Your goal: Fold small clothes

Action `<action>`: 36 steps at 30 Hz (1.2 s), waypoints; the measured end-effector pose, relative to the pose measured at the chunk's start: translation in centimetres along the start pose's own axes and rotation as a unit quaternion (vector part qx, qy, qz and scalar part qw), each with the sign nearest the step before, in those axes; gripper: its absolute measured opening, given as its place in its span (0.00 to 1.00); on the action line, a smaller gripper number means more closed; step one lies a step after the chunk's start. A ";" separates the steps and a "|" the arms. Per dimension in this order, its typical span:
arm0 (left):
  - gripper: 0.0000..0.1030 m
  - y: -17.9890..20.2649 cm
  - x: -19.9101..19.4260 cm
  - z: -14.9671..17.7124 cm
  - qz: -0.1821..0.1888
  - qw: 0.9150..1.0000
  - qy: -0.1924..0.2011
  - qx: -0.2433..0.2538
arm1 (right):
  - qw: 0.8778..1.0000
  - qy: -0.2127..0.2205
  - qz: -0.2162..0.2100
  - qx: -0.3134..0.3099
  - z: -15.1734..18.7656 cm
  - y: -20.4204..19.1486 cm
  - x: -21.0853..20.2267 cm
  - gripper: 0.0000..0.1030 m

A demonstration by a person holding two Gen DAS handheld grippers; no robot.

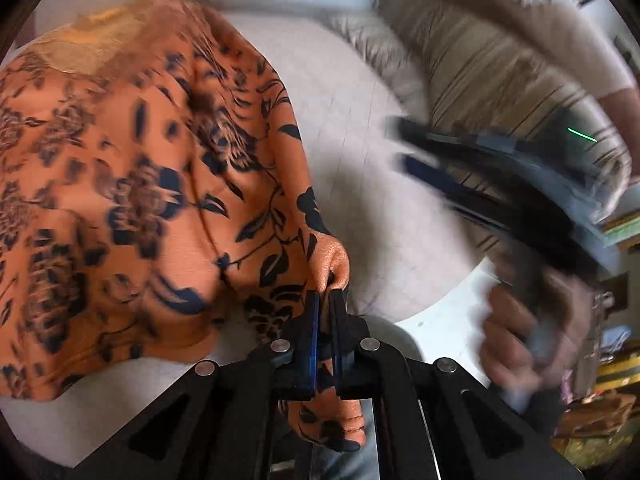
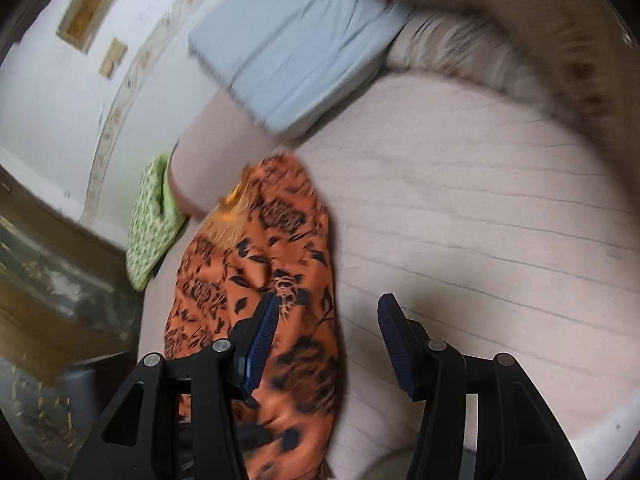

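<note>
The right tool (image 2: pixel 326 312) hangs with its jaws apart above a pale bed (image 2: pixel 480 240), one blue pad over an orange floral garment (image 2: pixel 280 248) lying crumpled there. A folded light-blue cloth (image 2: pixel 296 56), blurred, sits beyond; a green patterned piece (image 2: pixel 150 220) appears to drape the bed's edge.

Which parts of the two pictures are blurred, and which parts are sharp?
Left wrist view: the right gripper and hand smear with motion; the left gripper pinching the orange cloth is sharp. Right wrist view: the grey pillow is blurred; the open fingers are sharp.
</note>
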State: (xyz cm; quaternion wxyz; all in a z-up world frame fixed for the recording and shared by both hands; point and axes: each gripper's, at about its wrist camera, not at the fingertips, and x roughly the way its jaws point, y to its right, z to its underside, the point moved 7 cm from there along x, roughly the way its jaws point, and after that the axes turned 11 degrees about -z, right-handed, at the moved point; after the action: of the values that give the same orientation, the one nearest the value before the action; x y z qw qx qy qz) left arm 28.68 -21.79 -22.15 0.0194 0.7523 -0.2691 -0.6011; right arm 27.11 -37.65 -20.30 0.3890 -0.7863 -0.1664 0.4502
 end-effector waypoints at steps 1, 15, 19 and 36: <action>0.03 -0.4 -0.5 -0.1 0.013 1.000 0.002 -0.006 | 1.000 -0.012 -0.005 0.001 -0.6 -0.2 1.8 0.52; 0.03 -4.6 -10.6 -0.1 0.133 0.988 0.072 -0.022 | 0.998 -0.030 -0.038 -0.038 -6.1 -9.8 8.8 0.00; 0.03 -6.4 -11.4 -1.0 0.130 0.987 0.089 -0.022 | 0.998 -0.015 -0.012 -0.064 -7.9 -12.6 9.2 0.09; 0.03 -9.4 -13.4 -0.3 0.175 0.976 0.110 -0.071 | 0.990 -0.054 0.091 -0.095 -10.6 -13.3 13.0 0.03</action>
State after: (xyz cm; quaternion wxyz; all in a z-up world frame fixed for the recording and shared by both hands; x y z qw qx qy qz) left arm 30.77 -8.15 -13.37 0.2074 0.7514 -0.3495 -0.5198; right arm 44.22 -26.04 -14.57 0.2603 -0.8063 -0.1564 0.5077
